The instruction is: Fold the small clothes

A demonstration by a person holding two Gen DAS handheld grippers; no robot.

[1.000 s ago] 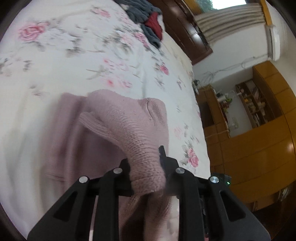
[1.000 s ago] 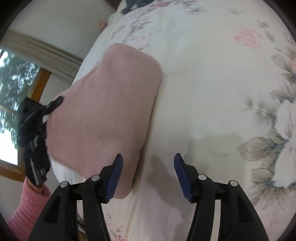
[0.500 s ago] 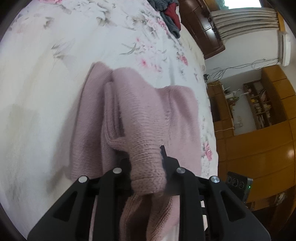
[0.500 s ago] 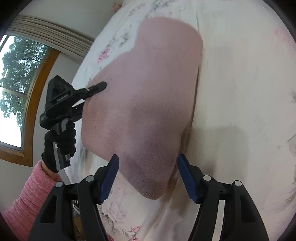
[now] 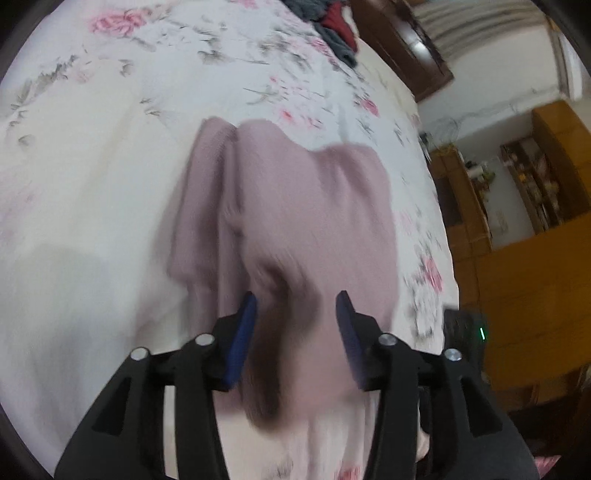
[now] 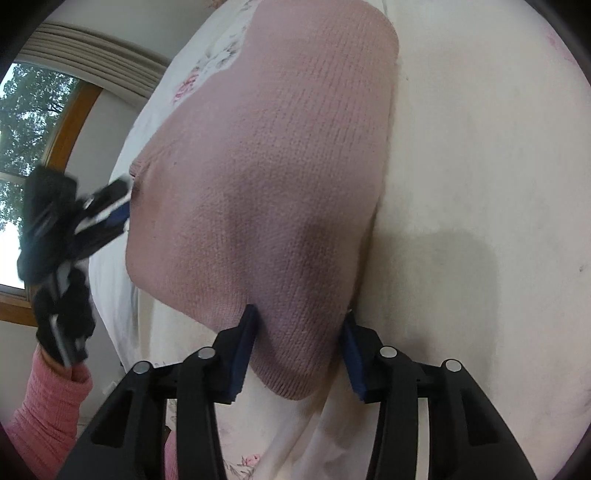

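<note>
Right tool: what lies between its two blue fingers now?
In the right wrist view, a corner of the pink knit garment lies between the open fingers of the right tool, on the floral bedsheet.

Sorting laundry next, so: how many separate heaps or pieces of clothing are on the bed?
2: a pink sweater lying on the bedspread before the open left tool, and a grey-and-red pile at the far edge. More may be hidden.

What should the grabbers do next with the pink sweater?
Probably close the right gripper on the pink sweater. Its jaws stand open on either side of the sweater's near corner, while the left gripper is open too, holding nothing. A fresh hold looks needed for the next fold.
</note>
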